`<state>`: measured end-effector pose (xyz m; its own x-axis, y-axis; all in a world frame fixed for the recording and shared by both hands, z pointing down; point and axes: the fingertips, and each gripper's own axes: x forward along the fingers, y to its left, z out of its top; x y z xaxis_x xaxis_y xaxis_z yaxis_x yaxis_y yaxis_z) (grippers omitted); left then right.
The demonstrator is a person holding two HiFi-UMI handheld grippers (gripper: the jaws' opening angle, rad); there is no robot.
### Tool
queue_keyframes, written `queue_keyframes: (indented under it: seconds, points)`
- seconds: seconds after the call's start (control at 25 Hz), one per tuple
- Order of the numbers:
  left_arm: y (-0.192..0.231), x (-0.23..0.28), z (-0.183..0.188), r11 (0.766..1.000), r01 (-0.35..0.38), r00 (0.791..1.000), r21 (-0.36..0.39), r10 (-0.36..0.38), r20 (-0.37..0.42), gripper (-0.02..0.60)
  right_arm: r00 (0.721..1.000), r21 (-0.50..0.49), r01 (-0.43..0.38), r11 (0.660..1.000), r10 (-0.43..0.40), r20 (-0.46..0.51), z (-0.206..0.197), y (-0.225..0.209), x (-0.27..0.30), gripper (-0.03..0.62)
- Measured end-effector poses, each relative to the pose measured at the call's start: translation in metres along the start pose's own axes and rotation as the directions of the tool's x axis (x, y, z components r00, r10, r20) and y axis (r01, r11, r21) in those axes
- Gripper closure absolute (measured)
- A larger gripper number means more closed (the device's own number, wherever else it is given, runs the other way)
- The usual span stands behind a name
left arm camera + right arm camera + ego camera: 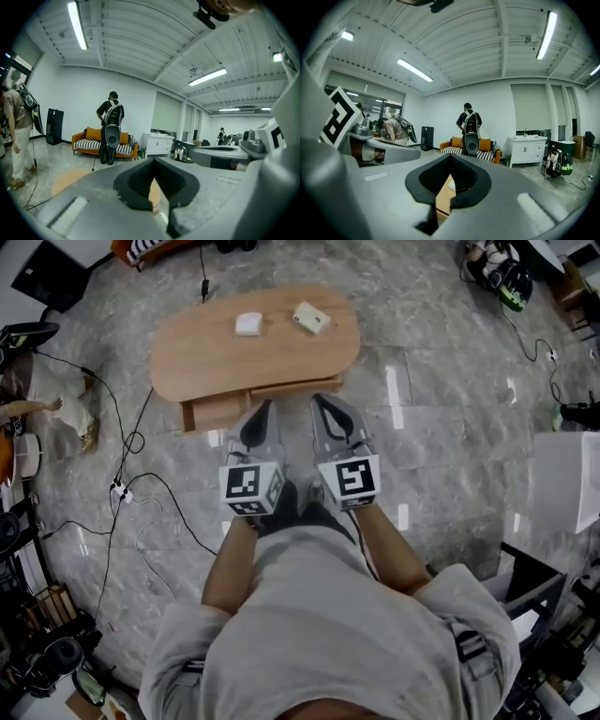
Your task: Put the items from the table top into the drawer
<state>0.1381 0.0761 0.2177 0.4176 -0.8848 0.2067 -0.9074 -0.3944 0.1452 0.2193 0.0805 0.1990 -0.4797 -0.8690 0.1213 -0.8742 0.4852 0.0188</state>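
Note:
A low oval wooden table stands on the marble floor ahead of me. On its top lie two white items: a small squarish one and a flat one, lying apart. Wooden drawer fronts show under the table's near edge. My left gripper and right gripper are side by side, pointing at that edge, just short of the drawer fronts. Both are shut and hold nothing. In the right gripper view the tabletop and one white item show through the gap behind the closed tips.
Black cables and a power strip lie on the floor to the left of the table. A white box stands at the right. Beyond the table are a striped sofa, a standing person and a white cabinet.

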Motion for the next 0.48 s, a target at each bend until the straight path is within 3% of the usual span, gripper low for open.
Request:
queue_keyframes:
  seconds: [0.32,0.48]
  points:
    - [0.05,0.05,0.007,0.998,0.063,0.998,-0.006,-0.063,-0.016,0.561,0.997,-0.054,0.028,0.998,-0.031,-0.067,-0.008,-0.009,0.069,0.586]
    - [0.074,0.067,0.008,0.989,0.136,0.99,0.061,-0.133,-0.054,0.561,0.994,-0.057,0.038,0.998,-0.044,-0.101,-0.009,0.0,0.104,0.586]
